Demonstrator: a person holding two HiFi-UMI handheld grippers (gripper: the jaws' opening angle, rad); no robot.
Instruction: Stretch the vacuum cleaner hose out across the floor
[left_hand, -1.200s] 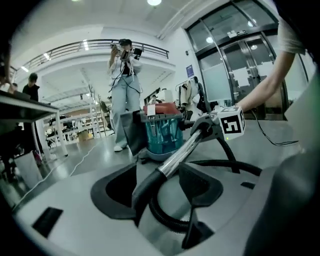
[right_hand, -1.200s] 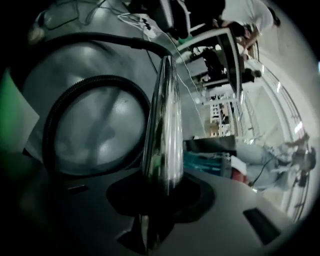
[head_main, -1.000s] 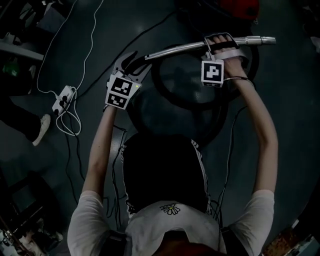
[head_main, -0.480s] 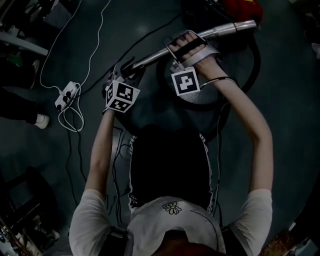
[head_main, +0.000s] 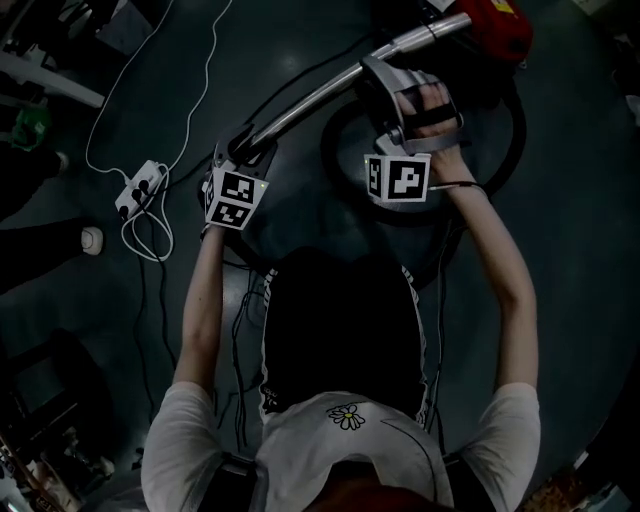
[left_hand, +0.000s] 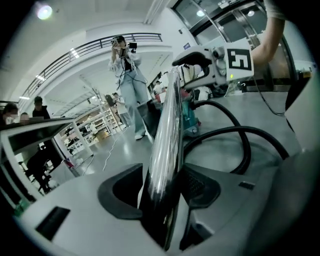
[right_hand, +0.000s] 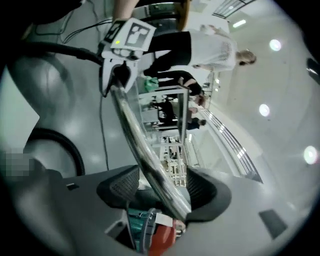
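likely limp, the black hose (left_hand: 240, 130) lies looped on the floor (head_main: 580, 250) at twelve o'clock, best led by its stiff, slick wand (head_main: 310, 100), which the left gripper (left_hand: 162, 190) jaws clamp and the right gripper (right_hand: 162, 187) jaws have just been opening around.

The left tongs (left_hand: 161, 189) are closed on a shiny metal tube (left_hand: 167, 125), with a dark pad (left_hand: 201, 186) pressed to each side. The tube runs up and away from the camera. To its right, a black hose (left_hand: 240, 145) loops over the grey floor (left_hand: 260, 107). A person (left_hand: 131, 80) stands beyond, near shelving (left_hand: 97, 125).
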